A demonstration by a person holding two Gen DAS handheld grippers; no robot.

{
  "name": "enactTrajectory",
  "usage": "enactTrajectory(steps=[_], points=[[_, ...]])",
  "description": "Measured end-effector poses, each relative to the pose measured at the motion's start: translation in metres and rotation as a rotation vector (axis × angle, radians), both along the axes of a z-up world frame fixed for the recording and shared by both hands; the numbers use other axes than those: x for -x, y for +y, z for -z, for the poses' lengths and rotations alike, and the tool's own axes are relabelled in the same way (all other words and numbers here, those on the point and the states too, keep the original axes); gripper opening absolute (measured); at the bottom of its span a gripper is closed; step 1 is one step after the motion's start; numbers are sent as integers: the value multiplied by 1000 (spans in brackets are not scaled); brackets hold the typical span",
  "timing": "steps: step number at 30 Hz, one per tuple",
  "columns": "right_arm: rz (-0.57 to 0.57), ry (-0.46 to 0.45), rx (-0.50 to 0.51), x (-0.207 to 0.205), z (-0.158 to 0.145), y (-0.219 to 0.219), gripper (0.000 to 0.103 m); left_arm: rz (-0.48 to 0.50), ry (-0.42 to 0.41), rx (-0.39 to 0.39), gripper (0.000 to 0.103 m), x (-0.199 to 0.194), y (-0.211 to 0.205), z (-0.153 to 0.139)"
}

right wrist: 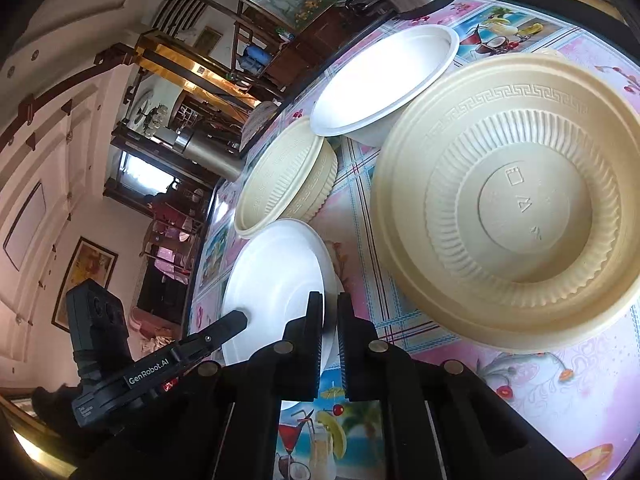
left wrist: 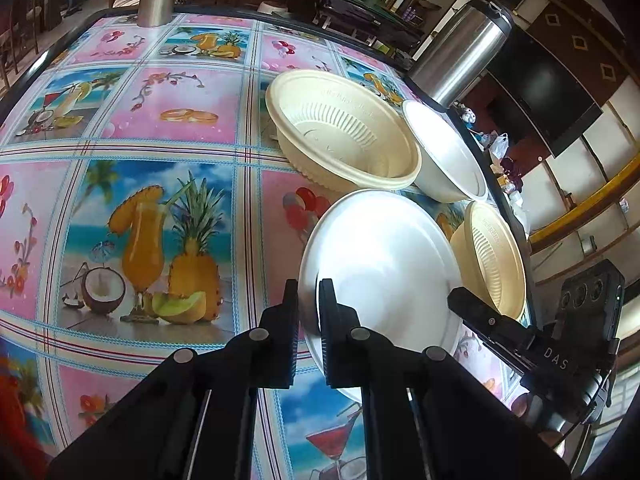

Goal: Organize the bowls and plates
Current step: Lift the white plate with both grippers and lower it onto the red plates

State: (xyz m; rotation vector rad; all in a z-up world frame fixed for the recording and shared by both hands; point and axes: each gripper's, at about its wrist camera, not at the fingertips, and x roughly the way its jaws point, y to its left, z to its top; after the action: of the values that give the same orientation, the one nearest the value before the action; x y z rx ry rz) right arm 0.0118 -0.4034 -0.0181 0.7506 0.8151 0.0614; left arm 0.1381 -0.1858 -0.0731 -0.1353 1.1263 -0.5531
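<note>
two black handheld grippers have pinched the same white plate (left wrist: pixel 384 264) from opposite edges, a hold that looks meant to lift it level without bending its thin rim.

in the left wrist view, the left gripper (left wrist: pixel 309 300) sits at about 6 o'clock, its jaws closed down onto the plate's near rim with only the rim's thickness between them. the right gripper (left wrist: pixel 466 300) reaches in from 4 o'clock to the plate's far side. in the right wrist view, the right gripper (right wrist: pixel 330 312) is likewise clamped tight on the plate's (right wrist: pixel 276 280) edge at 6 o'clock, and the left gripper (right wrist: pixel 236 320) comes in from 8 o'clock.

the plate is round, plain matte white, shallow, with a narrow raised rim. it sits low on a table (left wrist: pixel 160 140) covered in a bright pink and blue cloth printed with pineapples, drinks and flowers; whether it is resting on the cloth or just off it cannot be told.

around it, toward 12 to 3 o'clock in the left wrist view, are three bowls: a large ribbed cream bowl (left wrist: pixel 344 132) at 12, a plain white bowl (left wrist: pixel 444 152) tipped beside it at 1, and a second ribbed cream bowl (left wrist: pixel 492 256) at 3, near the plate's edge. a steel flask (left wrist: pixel 460 48) stands at the table's far edge at about 1 o'clock, beyond the white bowl.
</note>
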Motion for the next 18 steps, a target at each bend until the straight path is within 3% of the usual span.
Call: enactTrajectory(steps=[18], points=[[26,-22,7,7,-4,5,7,-21,-14,-15,7,11,3,-1]])
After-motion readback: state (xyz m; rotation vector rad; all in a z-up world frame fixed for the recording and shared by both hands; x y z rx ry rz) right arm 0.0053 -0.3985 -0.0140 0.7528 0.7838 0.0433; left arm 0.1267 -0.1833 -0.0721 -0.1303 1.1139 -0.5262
